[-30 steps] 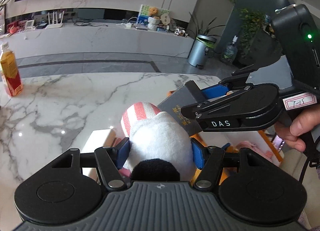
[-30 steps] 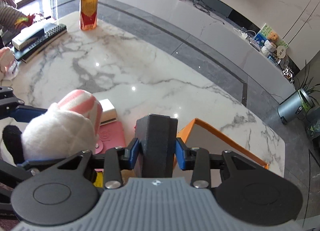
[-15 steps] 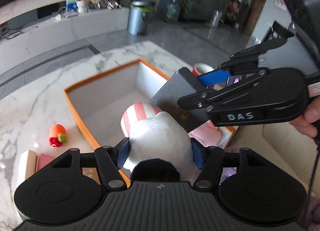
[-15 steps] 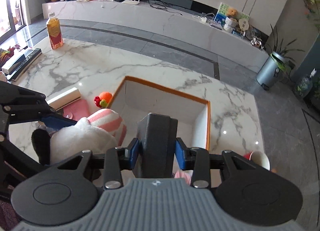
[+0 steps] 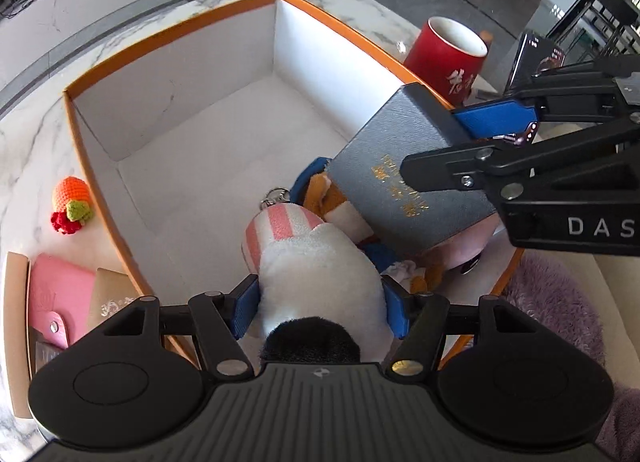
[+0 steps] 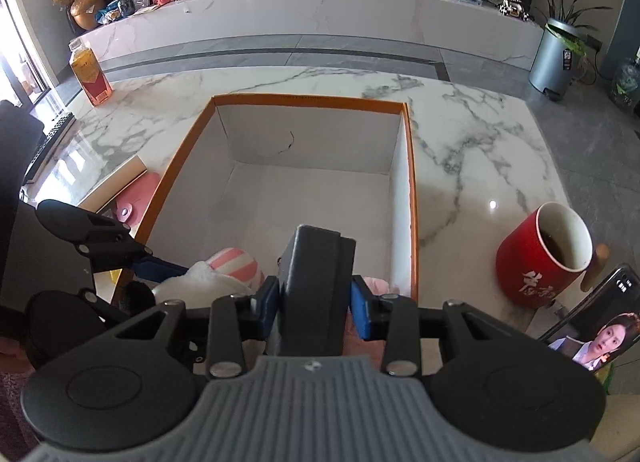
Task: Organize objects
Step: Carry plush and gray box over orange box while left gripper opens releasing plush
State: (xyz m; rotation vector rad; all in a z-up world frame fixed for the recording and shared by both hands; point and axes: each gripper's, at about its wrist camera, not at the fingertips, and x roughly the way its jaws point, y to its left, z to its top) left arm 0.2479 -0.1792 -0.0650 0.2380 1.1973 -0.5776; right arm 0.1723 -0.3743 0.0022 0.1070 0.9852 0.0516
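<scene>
A plush toy (image 5: 316,262) is held in the left tool (image 5: 320,306), its blue pads pressed into the white body just above the near end of the box (image 5: 168,38). The toy is judged to be light and soft; it gives under the pads, so a hold across the thick middle should serve better than one on the striped ear. A grey booklet (image 6: 316,282) is clamped in the right tool (image 6: 316,304), its covers pinched flat, also over the near end of the box. It looks stiff, thin and fairly smooth, so it is judged best taken across the covers near the spine. Below both, other soft toys (image 5: 336,202) are seen lying in the near corner of the box, while the far half of the box is bare. Left of the box, on the tabletop (image 6: 460,134), a pink wallet (image 5: 56,294) and a knitted carrot (image 5: 72,198) lie; right of the box a red mug (image 6: 544,258) stands.
</scene>
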